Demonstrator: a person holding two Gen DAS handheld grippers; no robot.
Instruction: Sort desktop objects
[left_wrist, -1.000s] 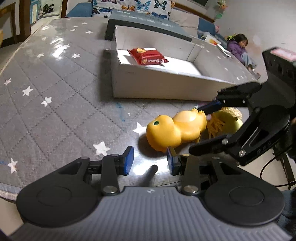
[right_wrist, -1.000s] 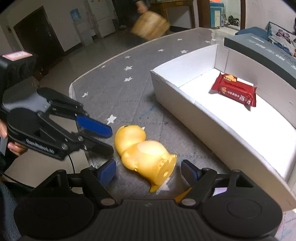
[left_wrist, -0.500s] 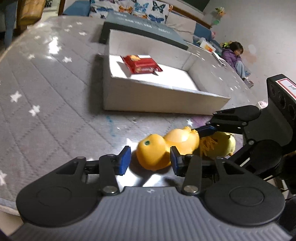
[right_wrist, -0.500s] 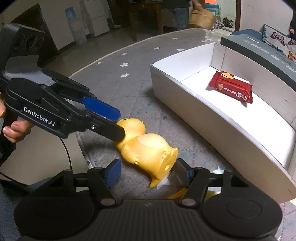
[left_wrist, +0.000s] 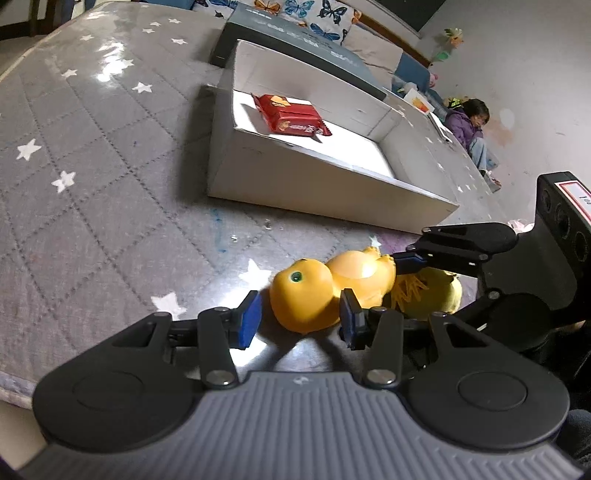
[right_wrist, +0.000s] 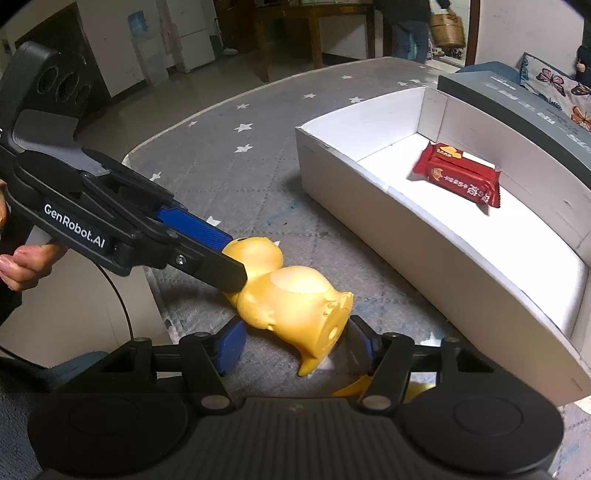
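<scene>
Left claw (left_wrist: 299, 319) spread wide, blue pads on either side of the duck's head, not yet pressed against it. Right claw (right_wrist: 291, 345) likewise spread, pads flanking the duck's base end with gaps on both sides. Yellow rubber duck (left_wrist: 328, 286) lying on its side on the desk (left_wrist: 110, 184), near the front edge, head toward the left claw and flat base toward the right one. Just behind the duck, partly hidden by the right claw in the left wrist view, a second yellow toy (left_wrist: 432, 291) with orange streaks, too covered to identify. Farther back, well apart from the duck, a white open box (right_wrist: 369, 192) resting on the star-patterned grey cover. Inside the box, a red snack packet (right_wrist: 458, 179) flat on the bottom. Behind the box, touching or just beside its far wall, a dark grey lid (left_wrist: 295, 40).
</scene>
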